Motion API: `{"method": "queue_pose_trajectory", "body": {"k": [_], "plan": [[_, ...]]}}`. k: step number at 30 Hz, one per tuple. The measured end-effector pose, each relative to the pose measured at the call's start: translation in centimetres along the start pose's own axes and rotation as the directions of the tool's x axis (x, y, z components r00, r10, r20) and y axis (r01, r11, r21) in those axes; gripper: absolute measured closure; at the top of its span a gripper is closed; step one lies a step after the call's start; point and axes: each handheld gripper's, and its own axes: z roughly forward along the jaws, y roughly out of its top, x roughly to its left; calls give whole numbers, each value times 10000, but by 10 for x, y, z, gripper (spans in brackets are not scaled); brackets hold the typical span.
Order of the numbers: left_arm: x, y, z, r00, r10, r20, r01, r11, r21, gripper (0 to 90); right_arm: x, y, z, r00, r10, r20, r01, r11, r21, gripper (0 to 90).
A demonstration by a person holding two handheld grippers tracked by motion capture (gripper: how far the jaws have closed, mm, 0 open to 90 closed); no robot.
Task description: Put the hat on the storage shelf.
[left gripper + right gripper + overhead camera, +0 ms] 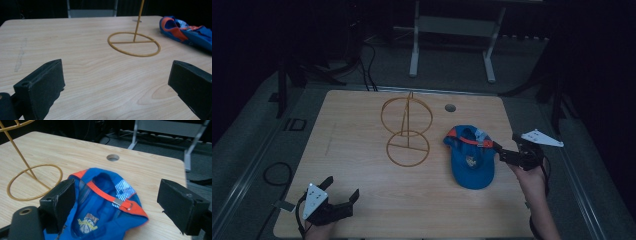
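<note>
A blue cap (471, 159) is seen lying upside down on the table (362, 200), its hollow turned upward. An orange strap with a small metal buckle crosses its back opening, and a printed label is visible inside the crown. The cap lies just to the right of the yellow wire stand (406, 131).

One cap, one stand and two grippers are counted. The stand is made of two rings joined by a thin rod.

The right gripper (503, 148) is held at the cap's far-from-stand edge, its jaws spread apart around the strap end without being closed on it. The left gripper (343, 189) is held well apart from the stand, nearer the person, its jaws wide open with nothing between them.

The inner label is made out in the right gripper view (87, 222); both rings together are seen in the high view.
</note>
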Motion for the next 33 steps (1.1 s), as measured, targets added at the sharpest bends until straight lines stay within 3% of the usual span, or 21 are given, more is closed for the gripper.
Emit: {"method": "queue_pose_trajectory", "body": {"k": [8,9,19,33], "plan": [[-1,0,2,9998,152,146,-154,9998,120,8,0,3,29,9997,-219,-136,225,9986,481,232],[-1,0,2,9997,155,180,-157,9998,108,8,-2,4,45,9993,-96,-351,123,9968,784,264],[-1,-1,3,9994,166,290,-172,9996,214,8,-6,5,82,9997,-141,-210,168,9913,1302,283],[-3,0,2,9981,62,614,-79,9996,280,8,-25,-12,138,9980,45,638,-205,9675,2521,310]]}}
